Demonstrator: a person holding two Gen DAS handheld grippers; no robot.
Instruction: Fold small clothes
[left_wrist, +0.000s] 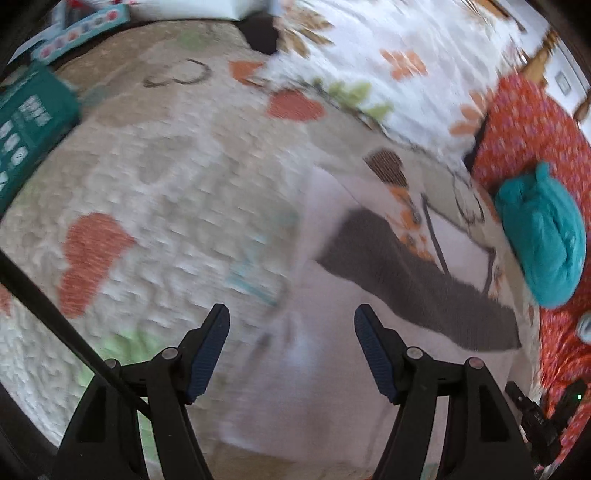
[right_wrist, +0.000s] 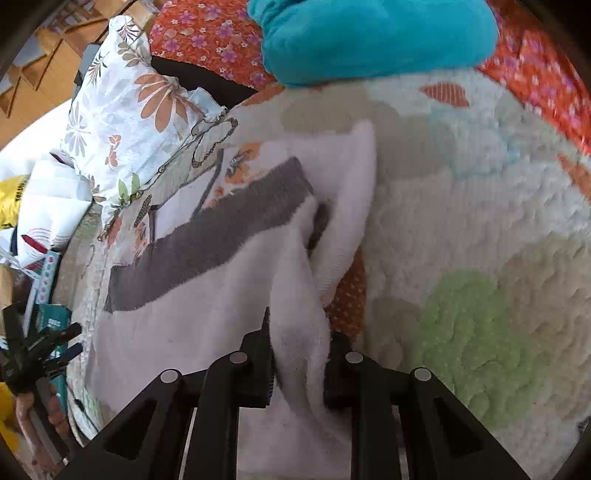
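Folding under way on a patterned quilt (right_wrist: 480, 206), with one pale cloth (right_wrist: 207, 317) in play. Lying across the lower centre of the right-wrist view, running from a grey band (right_wrist: 207, 236) at centre left down to the bottom edge; in the left-wrist view, blurred, filling the lower centre and right, band (left_wrist: 417, 280) slanting toward the right.

Right gripper (right_wrist: 299, 354) pinching a raised ridge of the cloth at lower centre, jaws pressed in on the fabric from both sides. Rising from that pinch, a fold of cloth, draped partly back over itself, grey edge tucking under near the centre of the frame. Left gripper (left_wrist: 291, 339) spread wide at bottom centre of its own view, holding nothing, hanging over the cloth's blurred near part.

Judging from the lie of it: first fold begun, not finished. One edge lifted and turned, yet no flat, squared shape showing; remainder apparently still to be laid over, smoothed and folded again. Only this one garment plainly being worked.

Sitting at the top centre of the right-wrist view, a teal bundle (right_wrist: 373, 37), possibly a garment; folded or waiting, impossible to tell. Lying upper left, a floral pillow (right_wrist: 125, 107).
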